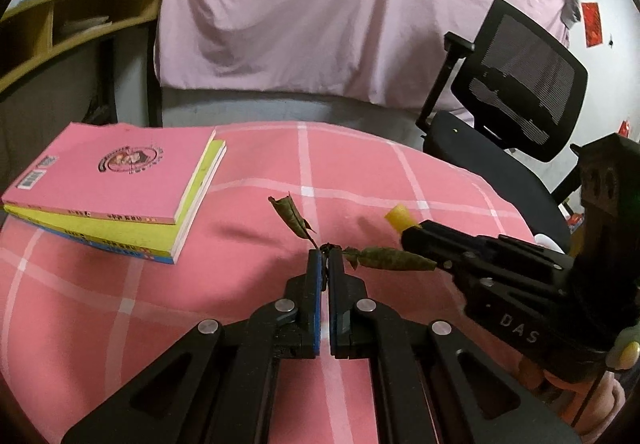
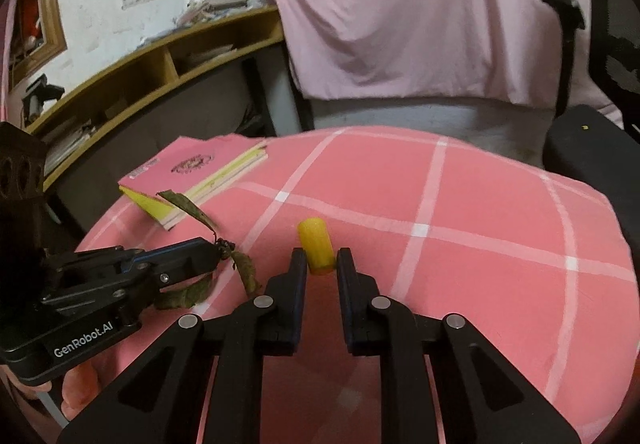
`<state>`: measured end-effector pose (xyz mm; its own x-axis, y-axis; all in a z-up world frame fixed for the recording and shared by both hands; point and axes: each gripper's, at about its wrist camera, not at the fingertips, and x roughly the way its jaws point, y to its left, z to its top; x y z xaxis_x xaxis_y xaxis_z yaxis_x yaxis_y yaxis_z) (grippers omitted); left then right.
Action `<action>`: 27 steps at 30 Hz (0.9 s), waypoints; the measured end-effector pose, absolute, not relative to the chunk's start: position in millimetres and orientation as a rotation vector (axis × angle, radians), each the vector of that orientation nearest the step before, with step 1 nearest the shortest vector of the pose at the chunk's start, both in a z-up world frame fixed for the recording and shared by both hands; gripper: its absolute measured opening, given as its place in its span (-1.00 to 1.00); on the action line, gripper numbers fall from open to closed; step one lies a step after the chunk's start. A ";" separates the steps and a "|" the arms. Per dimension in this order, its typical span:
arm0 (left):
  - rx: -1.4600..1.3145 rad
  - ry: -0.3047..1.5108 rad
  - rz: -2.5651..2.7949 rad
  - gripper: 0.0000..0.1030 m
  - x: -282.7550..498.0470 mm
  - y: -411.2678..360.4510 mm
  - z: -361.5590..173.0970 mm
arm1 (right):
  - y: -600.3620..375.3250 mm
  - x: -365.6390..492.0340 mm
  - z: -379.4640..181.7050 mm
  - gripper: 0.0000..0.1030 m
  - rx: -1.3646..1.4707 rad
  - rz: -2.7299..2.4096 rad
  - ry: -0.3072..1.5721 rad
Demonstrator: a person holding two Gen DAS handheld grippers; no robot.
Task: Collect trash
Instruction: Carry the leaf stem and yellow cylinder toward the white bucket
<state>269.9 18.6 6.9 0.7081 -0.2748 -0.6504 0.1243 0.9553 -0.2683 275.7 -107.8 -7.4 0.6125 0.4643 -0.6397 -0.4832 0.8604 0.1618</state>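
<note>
Left gripper [image 1: 325, 252] is pressed together on the stem of a dry leaf sprig [image 1: 294, 217], pinching at the knot where the leaves join so the whole sprig comes up as one piece; leaves fan out to both sides just above the pink checked tablecloth [image 1: 120, 284]. Right gripper [image 2: 321, 258] is clamped on the near end of a small yellow cylinder [image 2: 316, 244], jaws on its two sides, far end poking out toward the middle of the table. Both trash items sit mid-table, near each other. A stack of books [image 1: 116, 179] lies at the far left edge, well clear of both grips. No bin in view.
</note>
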 end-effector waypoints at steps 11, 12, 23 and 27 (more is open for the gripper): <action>-0.180 0.608 -0.259 -0.98 231.7 -9.4 27.4 | -158.2 203.2 31.8 -0.74 -0.027 0.358 0.449; -0.180 0.584 -0.266 -0.98 227.5 -13.9 31.2 | -165.5 195.7 35.6 -0.74 -0.021 0.344 0.417; -0.146 0.374 -0.370 -0.98 195.9 -77.6 71.0 | -235.7 134.7 68.8 -0.74 -0.018 0.134 0.154; -0.112 0.316 -0.431 -0.98 187.8 -109.1 83.7 | -260.5 120.5 72.7 -0.74 -0.004 0.046 0.103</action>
